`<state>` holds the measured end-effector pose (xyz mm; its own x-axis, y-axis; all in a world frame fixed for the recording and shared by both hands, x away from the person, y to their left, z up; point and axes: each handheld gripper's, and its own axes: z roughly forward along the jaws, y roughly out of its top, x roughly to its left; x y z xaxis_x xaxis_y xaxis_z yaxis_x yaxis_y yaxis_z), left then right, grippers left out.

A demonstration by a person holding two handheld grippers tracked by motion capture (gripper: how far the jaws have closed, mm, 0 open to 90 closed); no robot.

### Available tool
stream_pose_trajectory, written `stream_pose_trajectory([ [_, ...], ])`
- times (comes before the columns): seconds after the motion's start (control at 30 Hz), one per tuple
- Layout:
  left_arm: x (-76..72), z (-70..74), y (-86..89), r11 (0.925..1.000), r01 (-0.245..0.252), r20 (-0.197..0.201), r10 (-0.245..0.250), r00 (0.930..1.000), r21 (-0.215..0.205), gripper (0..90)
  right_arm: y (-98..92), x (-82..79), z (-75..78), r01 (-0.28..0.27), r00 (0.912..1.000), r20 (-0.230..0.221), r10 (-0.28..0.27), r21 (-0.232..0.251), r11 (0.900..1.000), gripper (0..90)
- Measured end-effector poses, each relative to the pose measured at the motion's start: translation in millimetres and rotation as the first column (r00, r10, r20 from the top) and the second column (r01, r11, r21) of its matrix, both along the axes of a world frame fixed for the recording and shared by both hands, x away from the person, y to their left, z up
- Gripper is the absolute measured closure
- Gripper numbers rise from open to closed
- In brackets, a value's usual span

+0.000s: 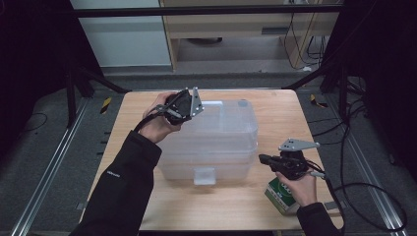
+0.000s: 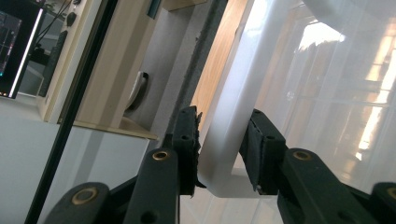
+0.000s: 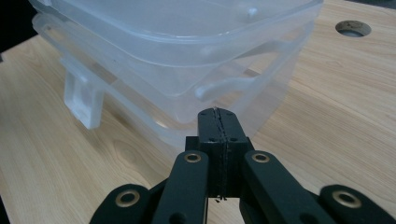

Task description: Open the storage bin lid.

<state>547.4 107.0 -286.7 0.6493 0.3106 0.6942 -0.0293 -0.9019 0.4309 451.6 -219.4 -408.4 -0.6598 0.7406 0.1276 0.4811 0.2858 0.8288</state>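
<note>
- Meanwhile, at left, the left claw (image 1: 193, 109) straddles the rim of the top clear plastic tub (image 1: 216, 125), jaws apart, pads just off it.
- Mid-worktop (image 1: 147, 206), the nested tubs appear unseparated.
- At right, the right claw (image 1: 263, 159) waits pinched together, empty, beside a green-and-white carton (image 1: 281, 195).

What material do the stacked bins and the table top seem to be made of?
The stacked bins look like translucent, frosted plastic with a slight gloss: the wood grain shows dimly through their walls and the rims catch light. The table top looks like light wood or wood-look laminate, matte; the grain lines are visible, but which one is unclear.
</note>
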Motion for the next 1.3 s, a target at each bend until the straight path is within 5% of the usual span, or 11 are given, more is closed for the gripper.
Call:
stream_pose_trajectory([
  [0.57, 7.3, 2.7, 1.8, 0.9983, -0.023, -0.026, 0.022, 0.9994, -0.053, 64.4, 12.4, 7.7, 8.2, 0.031, 0.9978, 0.055, -0.036, 0.091, 0.995, 90.0],
  [0.8, 3.7, 2.9, 5.5, 0.9981, -0.012, -0.028, 0.01, 0.9995, -0.06, 57.0, 14.0, 7.6, 6.2, 0.037, 0.9977, 0.054, -0.041, 0.07, 0.997, 90.0],
  [1.0, -5.2, 11.6, 15.8, 0.9942, 0.002, -0.028, -0.005, 0.9996, -0.107, 50.7, 14.3, 7.3, 6.1, 0.037, 0.9976, 0.056, -0.041, 0.072, 0.997, 90.0],
  [1.27, -22.1, 19.8, 41.1, 0.9672, 0.02, -0.055, -0.035, 0.9979, -0.253, 46.4, 14.4, 6.8, 6.4, 0.041, 0.9975, 0.054, -0.045, 0.075, 0.996, 90.0],
  [1.3, -25.7, 21.1, 47.5, 0.9548, 0.016, -0.06, -0.036, 0.9976, -0.297, 46.5, 14.5, 6.6, 6.4, 0.041, 0.9976, 0.053, -0.045, 0.076, 0.996, 90.0],
])
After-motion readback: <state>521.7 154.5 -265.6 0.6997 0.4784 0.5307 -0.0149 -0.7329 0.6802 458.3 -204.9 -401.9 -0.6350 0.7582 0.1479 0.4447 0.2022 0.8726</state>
